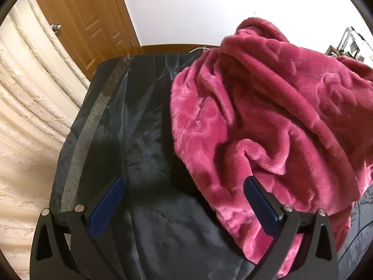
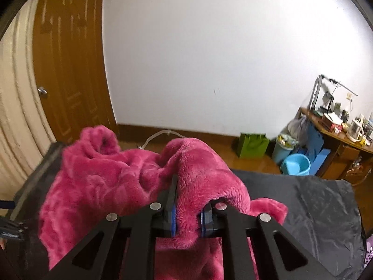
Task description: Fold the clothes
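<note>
A fluffy pink fleece garment (image 1: 268, 107) lies bunched on a table under a dark cloth (image 1: 144, 140). My left gripper (image 1: 184, 182) is open and empty, low over the cloth, with its right finger (image 1: 258, 200) against the garment's near edge. In the right wrist view my right gripper (image 2: 188, 193) is shut on a thick fold of the pink garment (image 2: 112, 175) and holds it raised above the table. The fleece hides its fingertips.
The dark table cover (image 2: 314, 205) extends to the right. A wooden door (image 2: 70, 70) and cream curtain (image 1: 28, 116) stand at left. On the floor are a green bag (image 2: 253, 145), blue buckets (image 2: 296, 163) and a cluttered desk (image 2: 338, 128) at right.
</note>
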A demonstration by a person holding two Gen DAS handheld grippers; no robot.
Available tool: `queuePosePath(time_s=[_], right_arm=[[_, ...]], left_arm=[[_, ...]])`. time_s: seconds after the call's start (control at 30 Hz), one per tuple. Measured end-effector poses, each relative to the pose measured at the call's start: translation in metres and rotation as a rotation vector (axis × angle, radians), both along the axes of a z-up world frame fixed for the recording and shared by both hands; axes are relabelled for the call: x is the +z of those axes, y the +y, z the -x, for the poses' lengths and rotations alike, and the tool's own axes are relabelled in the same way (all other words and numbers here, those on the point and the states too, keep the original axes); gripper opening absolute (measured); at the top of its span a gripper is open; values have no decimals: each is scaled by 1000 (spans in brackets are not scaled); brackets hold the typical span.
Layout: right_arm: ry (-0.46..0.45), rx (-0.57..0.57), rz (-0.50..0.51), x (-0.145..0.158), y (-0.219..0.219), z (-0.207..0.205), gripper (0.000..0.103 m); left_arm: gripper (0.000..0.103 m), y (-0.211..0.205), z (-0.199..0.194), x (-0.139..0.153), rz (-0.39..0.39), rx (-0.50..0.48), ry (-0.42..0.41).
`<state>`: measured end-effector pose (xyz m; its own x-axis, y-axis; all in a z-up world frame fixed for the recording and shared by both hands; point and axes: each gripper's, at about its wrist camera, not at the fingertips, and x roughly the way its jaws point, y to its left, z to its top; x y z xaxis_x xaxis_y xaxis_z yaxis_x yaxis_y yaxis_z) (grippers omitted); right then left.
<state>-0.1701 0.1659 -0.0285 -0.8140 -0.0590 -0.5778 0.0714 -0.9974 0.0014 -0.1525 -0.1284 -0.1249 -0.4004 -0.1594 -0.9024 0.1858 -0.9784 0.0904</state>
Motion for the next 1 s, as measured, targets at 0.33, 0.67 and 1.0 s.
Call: queuePosePath(time_s=[0.33,0.67,1.0], right_arm=[[88,7,66,41,16,-127,14],[-122,-184,34,-16,77,-209,13],[-89,-190,145,-2,97,-169,80]], left_arm=[[102,24,-20,25,-5,-21,44],[102,67,-25,32,-10,-95,38],[102,54,2,35,-38,-87,60]])
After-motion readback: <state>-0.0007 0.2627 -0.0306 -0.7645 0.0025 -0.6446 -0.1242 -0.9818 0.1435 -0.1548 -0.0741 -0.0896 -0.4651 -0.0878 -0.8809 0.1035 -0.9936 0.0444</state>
